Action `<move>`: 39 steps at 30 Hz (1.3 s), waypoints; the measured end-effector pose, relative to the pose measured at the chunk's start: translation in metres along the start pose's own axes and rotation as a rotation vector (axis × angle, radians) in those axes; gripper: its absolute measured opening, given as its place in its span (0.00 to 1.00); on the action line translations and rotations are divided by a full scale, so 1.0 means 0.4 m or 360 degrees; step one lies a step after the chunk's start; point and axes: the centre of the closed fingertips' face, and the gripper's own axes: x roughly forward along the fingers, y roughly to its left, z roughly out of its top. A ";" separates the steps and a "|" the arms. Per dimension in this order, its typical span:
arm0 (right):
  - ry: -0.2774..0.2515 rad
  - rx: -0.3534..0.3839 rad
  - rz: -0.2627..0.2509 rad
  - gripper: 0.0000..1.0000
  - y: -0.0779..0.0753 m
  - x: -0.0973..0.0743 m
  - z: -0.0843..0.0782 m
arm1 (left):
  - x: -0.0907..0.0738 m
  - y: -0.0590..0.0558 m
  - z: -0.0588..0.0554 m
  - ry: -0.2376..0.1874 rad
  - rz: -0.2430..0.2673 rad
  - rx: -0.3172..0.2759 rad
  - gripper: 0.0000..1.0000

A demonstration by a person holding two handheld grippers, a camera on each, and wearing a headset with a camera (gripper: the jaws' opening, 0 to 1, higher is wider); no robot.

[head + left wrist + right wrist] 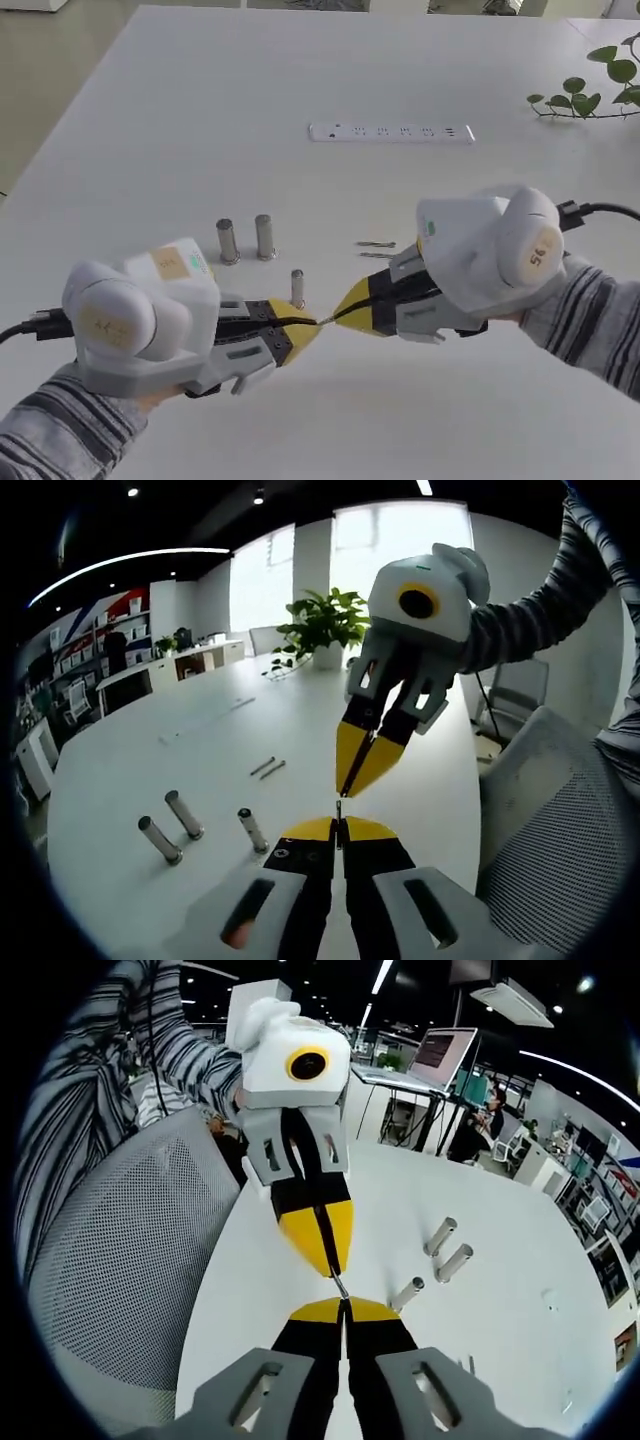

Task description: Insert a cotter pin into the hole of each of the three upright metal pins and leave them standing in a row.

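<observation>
Yellow-tipped left claw [311, 329], right claw [341, 312] tip to tip — both clamped on one cotter pin [340, 807].

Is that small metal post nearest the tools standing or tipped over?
Upright: the small post stands on its end on the white table, as do the two larger posts behind it.

White table [150, 120], three upright metal pins [265, 237], power strip [390, 132], what look like two cotter pins [375, 244]

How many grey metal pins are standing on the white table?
3. A thick grey metal cylinder and its twin stand side by side; a thinner pin stands nearer, just behind the left claw.
</observation>
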 end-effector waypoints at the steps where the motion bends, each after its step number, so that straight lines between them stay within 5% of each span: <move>1: 0.0004 -0.0006 0.0002 0.00 0.000 0.000 0.001 | 0.000 -0.003 0.004 -0.0022 -0.0014 -0.0018 0.00; 2: 0.0008 -0.0017 -0.0004 0.00 -0.001 0.001 0.001 | 0.005 -0.013 0.019 -0.0084 -0.0037 -0.0077 0.00; 3: 0.0003 -0.0023 -0.0001 0.00 -0.001 0.002 0.002 | 0.008 -0.015 0.030 -0.0120 -0.0041 -0.0037 0.00; 16: 0.0040 0.0112 -0.0011 0.00 -0.001 -0.017 -0.047 | 0.025 -0.013 0.018 -0.0063 -0.0054 0.0002 0.00; 39: -0.0023 0.0183 0.0059 0.03 0.020 0.004 -0.025 | 0.010 -0.042 0.052 -0.0165 -0.0152 0.0001 0.00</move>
